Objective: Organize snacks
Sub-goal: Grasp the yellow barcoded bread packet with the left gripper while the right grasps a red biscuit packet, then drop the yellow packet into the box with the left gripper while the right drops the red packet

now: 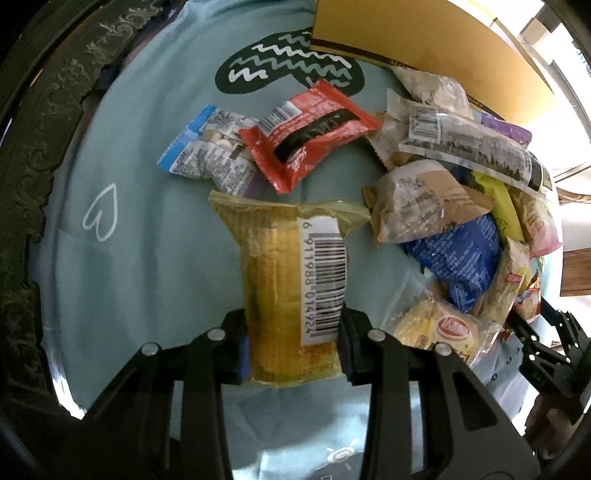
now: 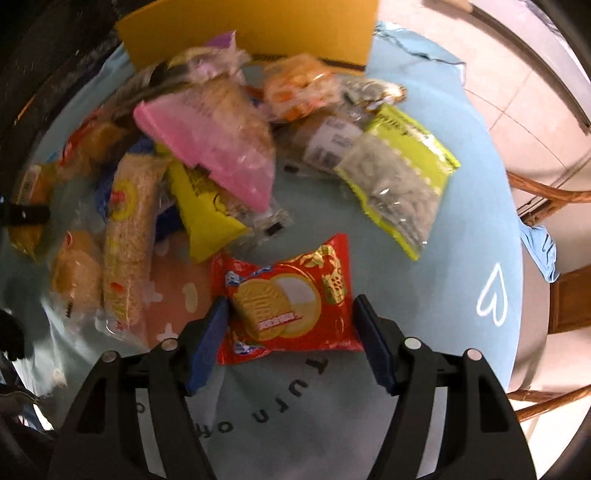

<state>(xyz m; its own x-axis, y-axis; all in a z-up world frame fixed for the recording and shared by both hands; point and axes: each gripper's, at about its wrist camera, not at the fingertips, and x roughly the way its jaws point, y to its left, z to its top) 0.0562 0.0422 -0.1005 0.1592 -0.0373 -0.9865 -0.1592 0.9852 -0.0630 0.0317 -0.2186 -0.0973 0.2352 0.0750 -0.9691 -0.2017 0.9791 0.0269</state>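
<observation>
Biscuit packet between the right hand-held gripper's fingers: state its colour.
Red with gold print, best in the right wrist view.

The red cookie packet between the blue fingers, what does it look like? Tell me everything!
The red cookie packet is a shiny, puffy plastic pouch with gold patterns and a picture of round biscuits. It lies flat on the blue tablecloth, sealed, slightly crooked. The right gripper straddles it, jaws open; whether the left finger touches its edge is unclear. The snack pile sits just beyond it.

You cannot read the blurred wrappers in the snack pile (image 2: 155, 155) at ten o'clock in the right wrist view. The cardboard box (image 2: 251, 29) at twelve is cut off by the top edge. In the left wrist view, the blue packet (image 1: 458, 258) lies half buried under others.
</observation>
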